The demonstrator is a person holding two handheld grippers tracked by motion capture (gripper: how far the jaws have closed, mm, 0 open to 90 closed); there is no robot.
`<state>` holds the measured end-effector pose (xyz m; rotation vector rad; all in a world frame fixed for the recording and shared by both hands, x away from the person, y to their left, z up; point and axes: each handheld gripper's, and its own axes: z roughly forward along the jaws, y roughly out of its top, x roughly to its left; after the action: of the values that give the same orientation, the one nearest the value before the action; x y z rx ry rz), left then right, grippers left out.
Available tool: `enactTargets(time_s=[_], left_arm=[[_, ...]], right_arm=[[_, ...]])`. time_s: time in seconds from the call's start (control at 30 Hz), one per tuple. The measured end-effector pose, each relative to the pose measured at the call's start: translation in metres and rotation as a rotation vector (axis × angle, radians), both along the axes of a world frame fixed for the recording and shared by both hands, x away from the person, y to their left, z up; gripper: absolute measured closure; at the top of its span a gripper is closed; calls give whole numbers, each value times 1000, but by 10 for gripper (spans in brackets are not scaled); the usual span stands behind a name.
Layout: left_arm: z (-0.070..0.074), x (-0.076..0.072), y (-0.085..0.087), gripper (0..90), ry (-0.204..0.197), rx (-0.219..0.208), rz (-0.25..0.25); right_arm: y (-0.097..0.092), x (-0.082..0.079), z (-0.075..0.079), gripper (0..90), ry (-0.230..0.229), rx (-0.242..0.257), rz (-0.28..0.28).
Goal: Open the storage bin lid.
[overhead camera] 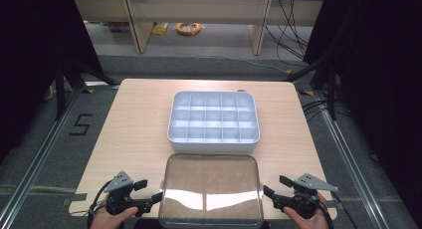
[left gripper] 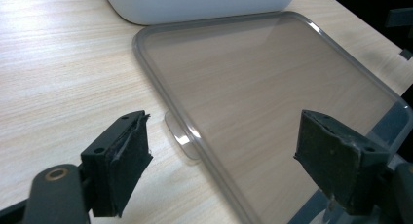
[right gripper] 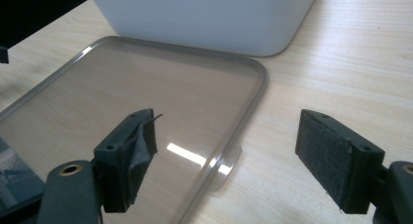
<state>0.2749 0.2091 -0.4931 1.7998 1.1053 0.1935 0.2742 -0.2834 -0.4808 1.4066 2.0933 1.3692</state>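
Centrally, flat clear rounded-rectangle lid point(overhead camera: 211, 189) on pale woodgrain table point(overhead camera: 139, 119), white gridded box point(overhead camera: 214, 120) behind, both tongs apart.

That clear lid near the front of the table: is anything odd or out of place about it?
The clear lid lies flat beside the white compartment box rather than on it, and its near edge seems to overhang the table. No crack or spill is visible.
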Motion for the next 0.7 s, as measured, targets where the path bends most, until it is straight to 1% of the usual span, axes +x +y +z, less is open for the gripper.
enactTargets(time_s=[0.03, 0.07, 0.1, 0.13, 0.17, 0.2, 0.23, 0.27, 0.3, 0.33, 0.43, 0.47, 0.5, 0.53, 0.57, 0.6, 0.63, 0.67, 0.7], left_arm=[[0, -1, 0, 191, -1, 4, 1], [-1, -3, 0, 191, 0, 6, 0], [-1, -4, -1, 191, 1, 5, 6], [-1, -7, -1, 190, 5, 16, 4], [-1, -8, -2, 190, -1, 16, 10], [-1, -8, -2, 190, -1, 16, 10], [-2, -11, -2, 189, -6, 19, 9], [-1, -12, -2, 189, -16, 37, 2], [-1, -12, -2, 189, -16, 37, 2], [-1, -15, -2, 189, -22, 55, 8], [-2, -17, -2, 189, -27, 47, 9], [-1, -18, -1, 189, -31, 51, -6], [-2, -19, -1, 189, -21, 49, 5], [-3, -20, -2, 189, -20, 41, 0], [-3, -21, -2, 189, -15, 46, -3], [-3, -22, -2, 189, -9, 43, -1], [-3, -23, -3, 189, -15, 40, -13], [-3, -24, -3, 189, -9, 42, -10], [-3, -24, -3, 189, -12, 41, -16]], right_arm=[[0, 0, 0, 232, 0, 0, 0], [-2, 0, 0, 232, -2, -9, 16], [-2, -1, -1, 231, -8, -12, 15], [-2, -2, -2, 230, -22, -21, 17], [0, -5, -2, 230, 2, 6, 5], [0, -5, -2, 230, 2, 6, 5], [-2, -5, -3, 230, -23, -26, 14], [-2, -7, -2, 230, 3, -22, 1], [-3, -7, -2, 230, -11, -28, 19], [-3, -8, -3, 229, -5, -20, 20], [-3, -10, -3, 227, -1, -17, 19], [-1, -15, -1, 227, 45, -1, -2], [-2, -12, -3, 227, -9, -17, 10], [-2, -13, -3, 226, -9, -11, 21], [-2, -14, -3, 226, -4, -11, 19], [-2, -14, -3, 226, -10, -11, 27], [-3, -15, -4, 226, -10, -34, 19], [-1, -16, -5, 226, -6, -7, 8], [-1, -16, -5, 226, -6, -7, 8]])
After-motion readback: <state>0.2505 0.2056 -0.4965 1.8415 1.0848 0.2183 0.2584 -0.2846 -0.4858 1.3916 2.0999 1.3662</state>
